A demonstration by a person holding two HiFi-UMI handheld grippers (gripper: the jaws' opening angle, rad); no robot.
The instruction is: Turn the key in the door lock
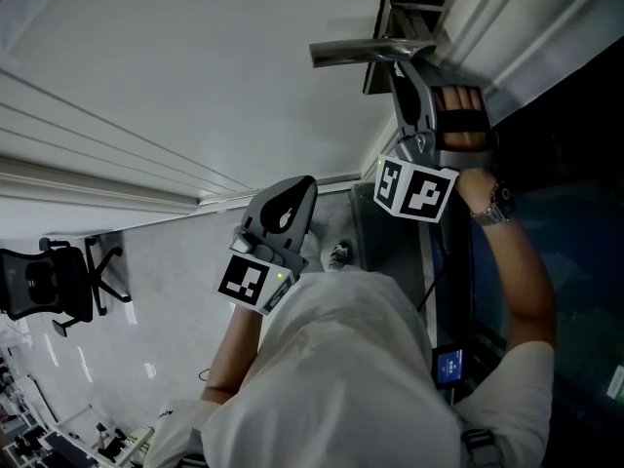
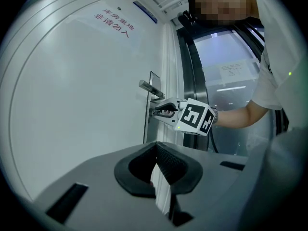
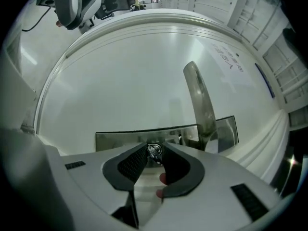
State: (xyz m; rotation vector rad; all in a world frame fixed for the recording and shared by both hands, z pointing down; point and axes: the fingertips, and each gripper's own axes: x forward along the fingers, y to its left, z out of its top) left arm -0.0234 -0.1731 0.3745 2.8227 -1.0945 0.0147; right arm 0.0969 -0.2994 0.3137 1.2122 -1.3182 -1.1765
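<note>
A white door [image 1: 195, 76] carries a metal lever handle [image 1: 366, 52] on a long lock plate [image 3: 120, 139]. The key [image 3: 154, 151] sticks out of the plate beside the handle [image 3: 199, 105]. My right gripper [image 3: 155, 147] is shut on the key's head, which shows between the jaw tips. In the head view the right gripper [image 1: 403, 68] reaches just under the handle. The left gripper view shows the right gripper [image 2: 161, 110] at the plate below the handle [image 2: 149, 87]. My left gripper [image 2: 156, 146] hangs back from the door, shut and empty, and the head view has the left gripper [image 1: 302, 185] low at centre.
A dark glass panel in a metal frame [image 2: 226, 81] borders the door on the lock side. An office chair [image 1: 49, 281] stands on the floor behind me. Red lettering [image 2: 115, 23] is printed high on the door. A small blue-lit device [image 1: 448, 367] hangs at my waist.
</note>
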